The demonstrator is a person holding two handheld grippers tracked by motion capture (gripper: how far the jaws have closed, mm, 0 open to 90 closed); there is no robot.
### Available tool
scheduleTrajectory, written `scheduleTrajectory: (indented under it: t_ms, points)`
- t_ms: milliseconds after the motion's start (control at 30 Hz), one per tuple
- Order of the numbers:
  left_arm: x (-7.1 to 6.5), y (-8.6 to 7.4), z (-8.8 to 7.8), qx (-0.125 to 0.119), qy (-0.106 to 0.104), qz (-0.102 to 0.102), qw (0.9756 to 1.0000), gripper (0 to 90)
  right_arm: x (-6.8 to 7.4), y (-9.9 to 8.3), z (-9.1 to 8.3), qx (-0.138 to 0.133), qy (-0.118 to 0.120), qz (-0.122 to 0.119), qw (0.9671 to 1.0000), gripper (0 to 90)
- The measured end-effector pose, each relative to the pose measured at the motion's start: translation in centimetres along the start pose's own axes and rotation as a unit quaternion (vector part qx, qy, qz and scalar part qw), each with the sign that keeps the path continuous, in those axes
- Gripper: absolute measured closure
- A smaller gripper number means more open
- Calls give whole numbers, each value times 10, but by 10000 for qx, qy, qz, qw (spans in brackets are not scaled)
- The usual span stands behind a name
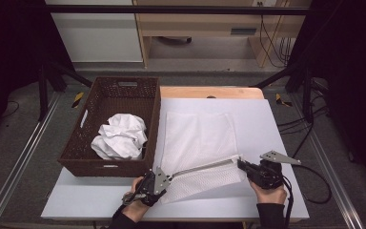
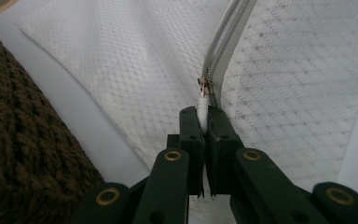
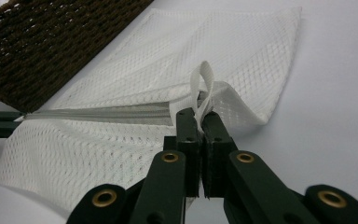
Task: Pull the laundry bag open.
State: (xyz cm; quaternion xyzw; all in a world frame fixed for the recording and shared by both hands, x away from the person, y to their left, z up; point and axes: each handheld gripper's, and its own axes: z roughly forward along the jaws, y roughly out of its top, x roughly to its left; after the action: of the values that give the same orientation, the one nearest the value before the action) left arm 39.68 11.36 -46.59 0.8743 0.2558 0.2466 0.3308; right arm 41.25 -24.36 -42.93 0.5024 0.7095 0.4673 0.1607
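No legible text, label, brand, number or sign found on the mesh bag (image 1: pixel 198 143), the wicker basket (image 1: pixel 106 164), the table (image 1: pixel 276 143) or either gripper's black jaws.

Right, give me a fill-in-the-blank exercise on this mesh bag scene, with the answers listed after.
1. The left hand-held gripper is shut on the mesh bag's ____ pull.
2. The right hand-held gripper is shut on a white fabric ____ at the bag's corner.
3. The crumpled white cloth lies inside the brown woven ____.
4. The zipper stretched between the two grippers is ____.

Missing words: zipper; loop; basket; closed
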Motion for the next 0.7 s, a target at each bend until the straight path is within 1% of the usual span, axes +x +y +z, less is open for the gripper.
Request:
scheduleTrajectory:
  t_ms: [67, 100, 133, 200, 300, 367, 533, 633, 700]
  points:
    - [1, -1, -2, -30, 9, -41, 10000, 855, 0, -1, 1, 7, -14, -6, 10000, 877]
    - [2, -2, -3, -7, 1, -3, 10000, 855, -1, -1, 1, 12, -27, -20, 10000, 877]
    - [4, -3, -4, 6, 28, -21, 10000, 855, -1, -1, 1, 18, -22, 3, 10000, 878]
    - [8, -6, -5, 19, 14, -65, 10000, 854, -1, -1, 1, 13, -36, 0, 10000, 878]
    - [10, -9, -6, 75, 44, -48, 10000, 854, -1, -1, 1, 19, -51, -28, 10000, 878]
    - [11, -11, -7, 113, 109, -19, 9999, 855, -1, -1, 2, 26, -64, -35, 10000, 878]
    - [16, -17, -10, 187, 124, -17, 9997, 854, -3, -2, 1, 19, -99, 3, 9999, 878]
    - [20, -22, -15, 225, 150, -76, 9996, 854, -5, -2, 0, 6, -135, 10, 9999, 878]
    - [24, -26, -16, 240, 162, -134, 9995, 854, -5, -2, 0, 37, -142, 84, 9999, 878]
